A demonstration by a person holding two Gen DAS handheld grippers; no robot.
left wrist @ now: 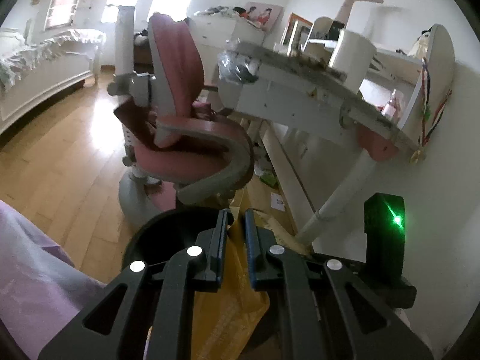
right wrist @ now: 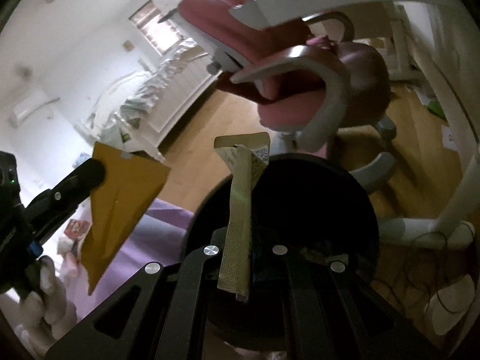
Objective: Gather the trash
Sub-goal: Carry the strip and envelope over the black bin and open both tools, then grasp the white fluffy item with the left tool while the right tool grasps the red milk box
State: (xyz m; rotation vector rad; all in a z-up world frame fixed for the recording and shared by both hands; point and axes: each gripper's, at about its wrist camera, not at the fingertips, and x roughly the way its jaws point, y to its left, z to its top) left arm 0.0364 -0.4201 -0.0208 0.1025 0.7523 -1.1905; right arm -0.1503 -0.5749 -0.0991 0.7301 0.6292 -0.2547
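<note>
The left gripper (left wrist: 235, 219) clenches a yellow envelope (left wrist: 237, 294), its long axis running along the fingers, hanging over the black bin (left wrist: 159, 228). The right gripper (right wrist: 240, 240) pinches a pale packet (right wrist: 240, 198) pointing straight ahead above the same bin (right wrist: 315, 198). A chair (left wrist: 180, 96) stands beyond.

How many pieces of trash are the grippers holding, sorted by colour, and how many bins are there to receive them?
Yellow-brown envelope, in the left gripper: 1
Pale grey-green packet, in the right gripper: 1
Black bin: 1
Total: 2 pieces of trash, 1 bin, 3 things in all.
</note>
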